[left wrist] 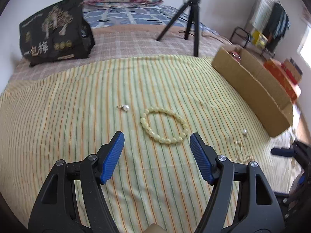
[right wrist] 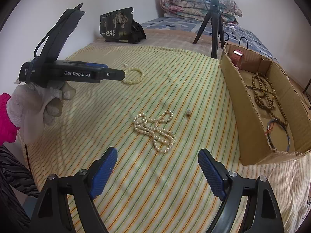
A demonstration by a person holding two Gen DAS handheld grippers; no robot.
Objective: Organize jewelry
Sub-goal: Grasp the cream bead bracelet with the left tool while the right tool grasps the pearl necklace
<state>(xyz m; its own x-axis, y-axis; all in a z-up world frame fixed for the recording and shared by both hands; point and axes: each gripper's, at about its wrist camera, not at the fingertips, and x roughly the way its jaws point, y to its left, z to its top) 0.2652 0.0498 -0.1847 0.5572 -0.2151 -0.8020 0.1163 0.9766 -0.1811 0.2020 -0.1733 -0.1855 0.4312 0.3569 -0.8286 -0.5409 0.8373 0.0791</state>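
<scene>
Four loose pieces lie on the striped cloth (right wrist: 175, 184): a pale bead bracelet (left wrist: 164, 125) at the centre of the left wrist view, a pearl stud (left wrist: 126, 107) just up and left of it, a tangled pearl necklace (right wrist: 155, 130) in the middle of the right wrist view, and a second pearl stud (right wrist: 188, 111) to the right of that tangle. At the right of the right wrist view stands the cardboard box (right wrist: 250, 132), which already holds a brown bead strand (right wrist: 263, 95), a thin bangle (right wrist: 279, 136) and a small reddish case (right wrist: 239, 57). The left gripper (left wrist: 157, 142) hovers just short of the bracelet, jaws wide and empty; the right gripper (right wrist: 157, 161) sits just below the necklace, also wide apart and empty. Closing on the bracelet could pinch the cloth along with it, since the fabric looks soft and slack. The heaped necklace would probably trail loops if gripped by one strand, and could snag the box's ragged rim. The studs look small enough to roll or slip from the ribbed pads (left wrist: 113, 156).
</scene>
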